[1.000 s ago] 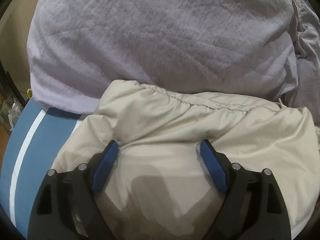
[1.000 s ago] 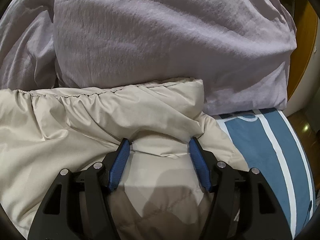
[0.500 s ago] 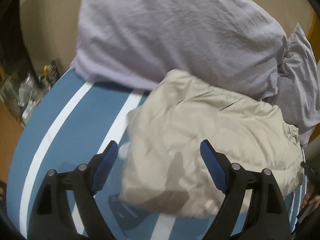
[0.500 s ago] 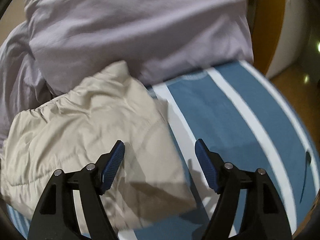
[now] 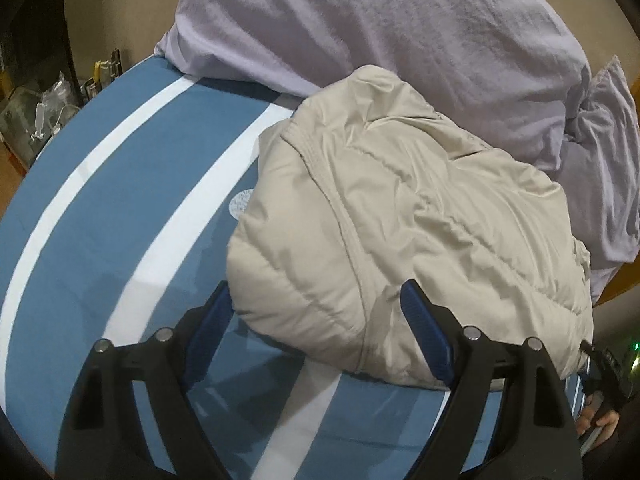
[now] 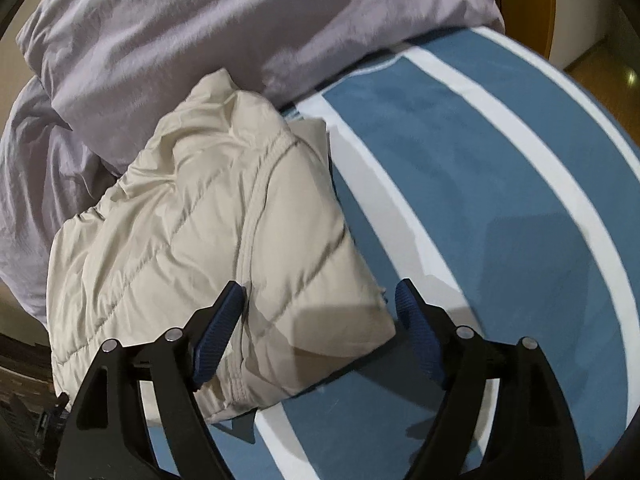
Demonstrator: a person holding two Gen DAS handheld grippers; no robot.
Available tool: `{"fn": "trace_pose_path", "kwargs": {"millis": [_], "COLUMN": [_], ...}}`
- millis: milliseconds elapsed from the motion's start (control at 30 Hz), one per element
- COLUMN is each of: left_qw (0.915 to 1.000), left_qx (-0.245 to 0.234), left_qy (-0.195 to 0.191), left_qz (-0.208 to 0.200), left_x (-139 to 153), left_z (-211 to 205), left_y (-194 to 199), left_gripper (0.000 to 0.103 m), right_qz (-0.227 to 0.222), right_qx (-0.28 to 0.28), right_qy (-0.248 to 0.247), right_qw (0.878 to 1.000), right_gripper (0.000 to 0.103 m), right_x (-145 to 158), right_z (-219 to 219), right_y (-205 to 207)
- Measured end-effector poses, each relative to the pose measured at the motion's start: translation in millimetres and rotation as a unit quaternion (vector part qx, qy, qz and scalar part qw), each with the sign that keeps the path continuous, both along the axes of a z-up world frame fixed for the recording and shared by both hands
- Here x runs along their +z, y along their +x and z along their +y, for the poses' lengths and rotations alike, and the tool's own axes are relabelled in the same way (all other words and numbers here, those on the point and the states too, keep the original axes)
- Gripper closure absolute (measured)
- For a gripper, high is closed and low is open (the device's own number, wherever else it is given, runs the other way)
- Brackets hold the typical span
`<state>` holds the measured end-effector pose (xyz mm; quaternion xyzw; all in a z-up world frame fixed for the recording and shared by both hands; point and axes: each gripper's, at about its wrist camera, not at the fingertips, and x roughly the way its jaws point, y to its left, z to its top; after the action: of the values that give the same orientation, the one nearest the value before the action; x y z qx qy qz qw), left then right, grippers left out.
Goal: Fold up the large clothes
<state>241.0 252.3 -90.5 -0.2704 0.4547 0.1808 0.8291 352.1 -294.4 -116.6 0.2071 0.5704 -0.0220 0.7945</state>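
A beige padded jacket (image 5: 404,236) lies folded into a bundle on the blue bed cover with white stripes (image 5: 120,216), its far end against the lilac pillow (image 5: 380,28). My left gripper (image 5: 316,300) hovers above the bundle's near left corner, open, pads clear of the cloth. In the right wrist view the same jacket (image 6: 208,232) fills the lower left. My right gripper (image 6: 320,300) stands over its near right corner with jaws still opening; the corner shows between the pads, which do not press on it.
A lilac pillow (image 6: 224,24) and crumpled lilac bedding (image 6: 28,168) lie behind the jacket. Blue striped cover (image 6: 500,184) spreads right of it. Small bottles and clutter (image 5: 48,104) stand beyond the bed's left edge. A hand (image 5: 600,420) shows at the lower right of the left wrist view.
Both grippers drew back from the jacket and swung apart, left to the left, right to the right. The right jaws widened. The jacket now lies free as a folded bundle.
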Motion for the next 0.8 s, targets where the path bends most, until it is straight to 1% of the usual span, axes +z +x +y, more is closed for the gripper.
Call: {"fn": "trace_pose_path", "kwargs": {"millis": [100, 133, 167, 200, 233, 267, 300, 333, 367, 400, 467, 567, 633, 800], "left_qw": [0.9997, 0.9995, 0.9992, 0.9989, 0.9984, 0.9978, 0.997, 0.9963, 0.9956, 0.9952, 0.9954, 0.9965, 0.9964, 0.9968], "left_qx": [0.021, 0.026, 0.032, 0.038, 0.047, 0.054, 0.063, 0.068, 0.072, 0.074, 0.068, 0.056, 0.053, 0.043], "left_qy": [-0.015, -0.019, -0.023, -0.027, -0.03, -0.034, -0.041, -0.045, -0.05, -0.053, -0.048, -0.03, -0.027, -0.011], "left_qz": [-0.002, -0.002, -0.003, -0.005, -0.009, -0.014, -0.021, -0.026, -0.032, -0.038, -0.047, -0.055, -0.061, -0.066], "left_x": [-5, -6, -8, -9, -10, -9, -8, -7, -5, -3, 2, 12, 18, 32], "left_z": [3, 4, 5, 6, 7, 8, 11, 12, 14, 14, 13, 8, 8, 10], "left_y": [4, 4, 4, 3, 2, 1, -1, -3, -5, -7, -8, -11, -16, -41], "left_gripper": [0.019, 0.02, 0.024, 0.026, 0.032, 0.039, 0.043, 0.051, 0.057, 0.06, 0.069, 0.075, 0.077, 0.078], "right_qz": [0.016, 0.022, 0.021, 0.015, 0.011, 0.007, 0.002, -0.005, -0.009, -0.014, -0.024, -0.033, -0.036, -0.037], "right_qx": [-0.01, -0.017, -0.023, -0.021, -0.021, -0.021, -0.02, -0.014, -0.011, -0.009, -0.007, -0.005, -0.001, 0.023], "right_qy": [0.031, 0.047, 0.054, 0.065, 0.074, 0.073, 0.069, 0.059, 0.056, 0.052, 0.049, 0.047, 0.049, 0.057], "right_qw": [0.999, 0.998, 0.998, 0.998, 0.997, 0.997, 0.997, 0.998, 0.998, 0.998, 0.998, 0.998, 0.998, 0.997], "right_gripper": [0.02, 0.02, 0.02, 0.03, 0.037, 0.045, 0.054, 0.057, 0.064, 0.069, 0.074, 0.077, 0.078, 0.078], "right_x": [-6, -10, -11, -11, -11, -9, -7, -3, 0, 2, 8, 17, 22, 33], "right_z": [0, -1, -2, 0, 1, 2, 4, 8, 10, 12, 14, 18, 19, 25], "right_y": [-4, -5, -6, -7, -7, -8, -8, -9, -9, -10, -14, -21, -23, -46]}}
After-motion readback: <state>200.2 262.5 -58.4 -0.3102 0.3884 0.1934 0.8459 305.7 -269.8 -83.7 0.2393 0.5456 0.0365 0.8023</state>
